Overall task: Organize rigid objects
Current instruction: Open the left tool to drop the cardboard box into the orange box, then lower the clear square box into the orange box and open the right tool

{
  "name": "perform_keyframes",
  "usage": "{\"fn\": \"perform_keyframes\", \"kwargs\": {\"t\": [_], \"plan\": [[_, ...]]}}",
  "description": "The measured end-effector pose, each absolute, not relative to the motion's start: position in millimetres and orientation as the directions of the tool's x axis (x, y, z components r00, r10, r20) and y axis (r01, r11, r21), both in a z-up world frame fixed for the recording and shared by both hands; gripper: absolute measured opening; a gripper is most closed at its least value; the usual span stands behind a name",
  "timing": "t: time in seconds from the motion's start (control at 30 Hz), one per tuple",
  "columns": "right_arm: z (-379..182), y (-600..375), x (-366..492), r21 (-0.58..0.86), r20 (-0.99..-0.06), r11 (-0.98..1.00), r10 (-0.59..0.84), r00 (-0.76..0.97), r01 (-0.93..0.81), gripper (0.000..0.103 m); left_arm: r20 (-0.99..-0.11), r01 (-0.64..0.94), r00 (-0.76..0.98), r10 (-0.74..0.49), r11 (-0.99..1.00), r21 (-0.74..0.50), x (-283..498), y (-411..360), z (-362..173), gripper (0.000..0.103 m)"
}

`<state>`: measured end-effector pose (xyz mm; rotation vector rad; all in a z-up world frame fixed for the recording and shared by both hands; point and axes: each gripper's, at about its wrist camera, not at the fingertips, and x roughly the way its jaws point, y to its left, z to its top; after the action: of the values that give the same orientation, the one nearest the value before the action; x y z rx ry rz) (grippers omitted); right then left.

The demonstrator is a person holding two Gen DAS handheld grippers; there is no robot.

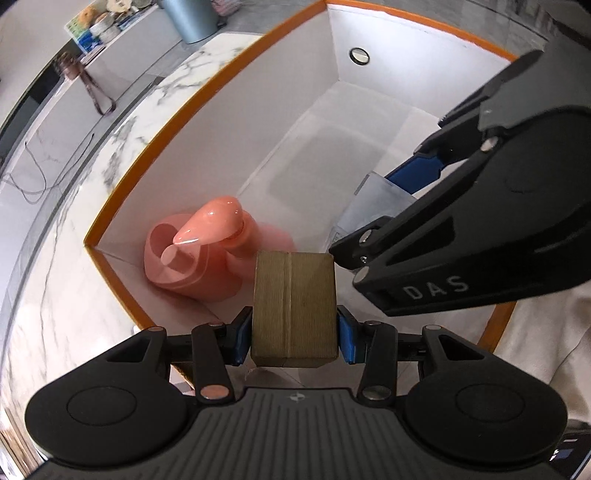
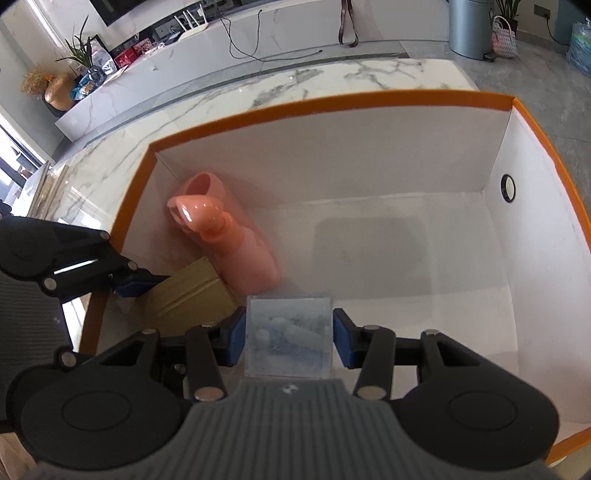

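My left gripper (image 1: 294,334) is shut on an olive-brown rectangular box (image 1: 294,308), its blue pads pressing both sides, held over the near left corner of a white box with an orange rim (image 1: 147,155). A pink pump bottle (image 1: 192,254) lies on the box floor in that corner, just beyond the brown box. My right gripper (image 2: 289,341) is shut on a clear plastic cube case (image 2: 289,334) with small pale items inside, held above the box floor. In the right wrist view the brown box (image 2: 188,299) and the left gripper (image 2: 140,282) appear at the left, beside the pink bottle (image 2: 236,240).
The orange-rimmed box (image 2: 332,101) stands on a white marble table (image 2: 221,99); a round metal eyelet (image 2: 508,187) marks its right wall. Most of its white floor (image 2: 369,240) is bare. A grey bin (image 2: 469,27) and a shelf with plants stand beyond the table.
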<state>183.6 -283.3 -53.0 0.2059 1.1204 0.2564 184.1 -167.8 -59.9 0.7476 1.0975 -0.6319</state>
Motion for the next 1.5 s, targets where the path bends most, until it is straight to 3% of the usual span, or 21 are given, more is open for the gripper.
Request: {"fn": "perform_keyframes", "kwargs": {"t": [0.3,0.77,0.93,1.5], "plan": [[-58,-273,183,0.291,-0.866,0.951,0.309,0.392,-0.107,0.049,-0.923,0.757,0.377,-0.075,0.599,0.261,181,-166,-62,0.061],[-57,-275,182,0.263,-0.87,0.962,0.269,0.413,-0.072,0.049,-0.854,0.637,0.44,-0.277,0.767,0.08,174,-120,-13,0.067],[-57,-269,182,0.265,-0.868,0.962,0.27,0.417,-0.072,0.049,-0.827,0.541,0.497,-0.262,0.839,0.06,175,-104,1,0.067],[-58,-258,202,0.269,-0.87,0.963,0.235,0.434,0.018,0.049,-0.863,0.413,0.394,-0.316,0.9,-0.141,182,-66,-21,0.037]]}}
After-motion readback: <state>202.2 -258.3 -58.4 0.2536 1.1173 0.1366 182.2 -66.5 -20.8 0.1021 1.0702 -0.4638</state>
